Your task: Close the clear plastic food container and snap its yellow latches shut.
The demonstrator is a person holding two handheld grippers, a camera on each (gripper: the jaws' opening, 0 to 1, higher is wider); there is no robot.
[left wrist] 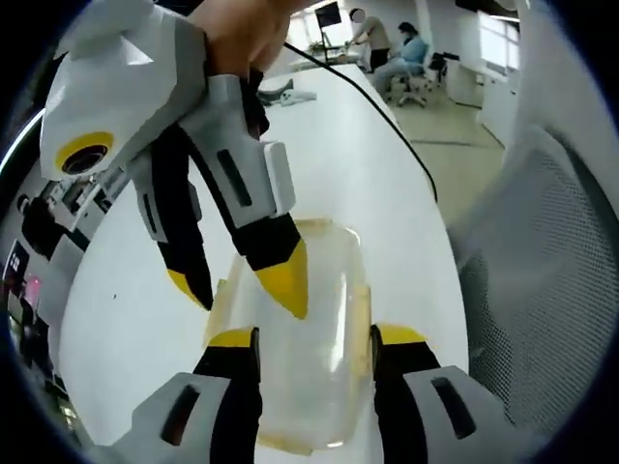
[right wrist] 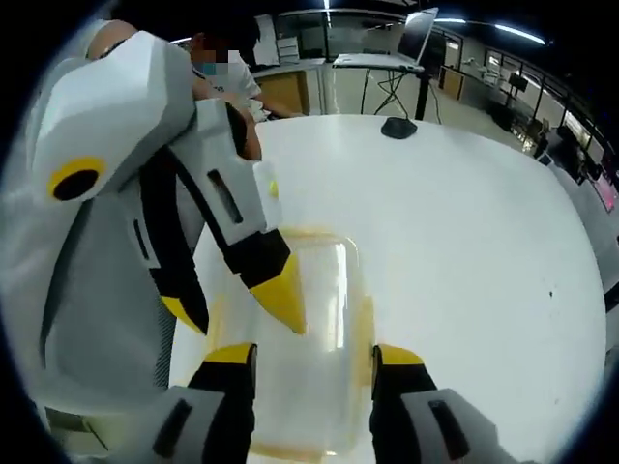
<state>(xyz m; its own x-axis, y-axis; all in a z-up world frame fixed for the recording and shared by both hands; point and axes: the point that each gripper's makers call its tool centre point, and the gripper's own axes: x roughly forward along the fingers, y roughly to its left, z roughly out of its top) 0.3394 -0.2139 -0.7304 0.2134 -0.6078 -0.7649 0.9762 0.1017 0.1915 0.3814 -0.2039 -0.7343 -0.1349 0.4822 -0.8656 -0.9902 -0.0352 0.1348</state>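
- Left gripper view: your left gripper [left wrist: 314, 353] is spread apart, straddling the container [left wrist: 295, 333] on the tabletop [left wrist: 329, 155]; right gripper [left wrist: 242, 280] open, tips at its lid.
- Right gripper view: right gripper [right wrist: 314, 362] open over the container [right wrist: 300, 329], left gripper [right wrist: 237, 300] alongside. Latching stage, probably; next, press a yellow latch down.

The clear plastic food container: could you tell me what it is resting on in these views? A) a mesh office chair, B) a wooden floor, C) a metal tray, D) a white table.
D: in both gripper views the clear plastic food container lies flat on the white table, between the tips of the left gripper and the right gripper.
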